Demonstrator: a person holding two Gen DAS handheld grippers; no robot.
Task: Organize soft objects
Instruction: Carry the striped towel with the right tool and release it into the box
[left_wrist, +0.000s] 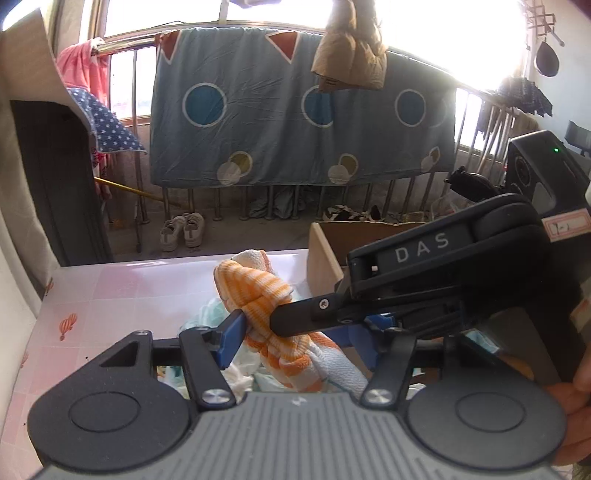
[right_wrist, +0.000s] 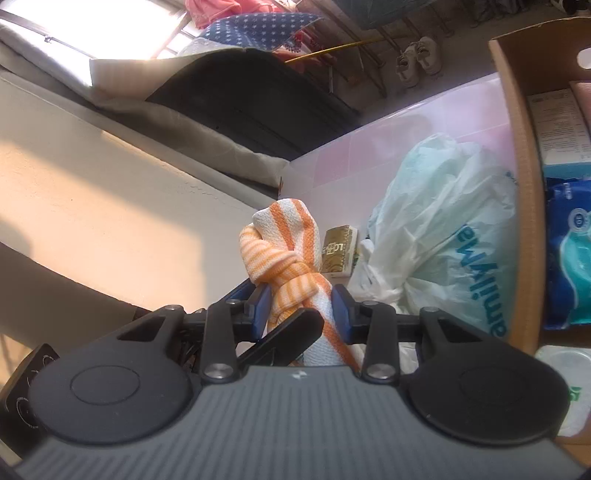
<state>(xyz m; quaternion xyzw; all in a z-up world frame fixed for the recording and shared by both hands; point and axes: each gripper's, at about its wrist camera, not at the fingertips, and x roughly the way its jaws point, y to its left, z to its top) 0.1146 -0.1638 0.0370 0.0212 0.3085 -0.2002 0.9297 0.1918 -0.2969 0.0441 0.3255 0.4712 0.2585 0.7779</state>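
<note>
Orange-and-white striped terry, twisted into a knot, is the thing in hand: the knotted towel (right_wrist: 284, 266) sits above the pink tiled tabletop (left_wrist: 122, 291), held up between both tools. In the right wrist view the right hand-held gripper (right_wrist: 302, 310) has its blue pads pressed on the towel just below the knot, so it is clamped on the cloth. A black finger of the other tool crosses in front of that grip. In the left wrist view the left hand-held gripper (left_wrist: 299, 332) stands fairly wide, its left blue pad against the towel's side and its other finger hidden behind the right tool's body; whether it truly pinches the cloth cannot be told.

The step looks like the carry: the knot is tied and the bundle is lifted clear of the surface, with a pale plastic bag (right_wrist: 443, 221) and a small gold packet (right_wrist: 338, 251) lying beneath and beside it. A cardboard box (right_wrist: 517, 177) stands just to the right, already holding packaged goods, and seems the likely place for it, though that is a guess.

The next move calls for keeping the right clamp firm, freeing the left tool so the two fingers do not tangle, and swinging the bundle over the box wall before letting go.
</note>
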